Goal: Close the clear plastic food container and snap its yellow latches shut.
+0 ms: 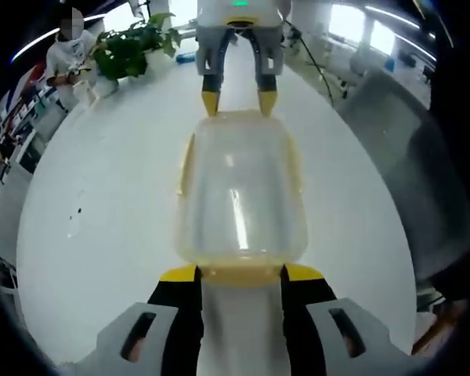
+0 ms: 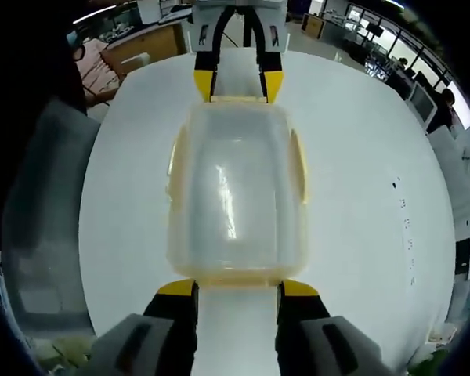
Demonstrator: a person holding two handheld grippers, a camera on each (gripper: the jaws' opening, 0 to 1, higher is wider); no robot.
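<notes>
A wide white bench (image 1: 102, 196) carries the clear plastic food container (image 1: 241, 192), which sits lid-on near the middle of the surface, its yellow latches (image 1: 186, 163) lying along the long sides at 9 and 3 o'clock of the box in both views. In the left gripper view the left hand-held gripper (image 1: 241, 274) rises from 6 o'clock with its yellow-tipped jaws spread, set at either corner of the container's near end latch; I cannot tell whether they press it. At 12 o'clock the right hand-held gripper (image 1: 239, 102) faces it, jaws likewise parted and tips just at the far end of the lid. The right gripper view mirrors this (same box, seen from the other end): the right hand-held gripper (image 2: 236, 288) at 6 o'clock, the left one (image 2: 237, 84) at 12. The bench is bare and glossy apart from a few small dark specks (image 2: 395, 185). Around it, a leafy green plant (image 1: 133, 47) stands at 11 o'clock in the left gripper view beside a person in white (image 1: 66, 59), a grey chair (image 1: 411, 172) sits at 3 o'clock, and bright windows (image 1: 360, 27) line the far wall.
</notes>
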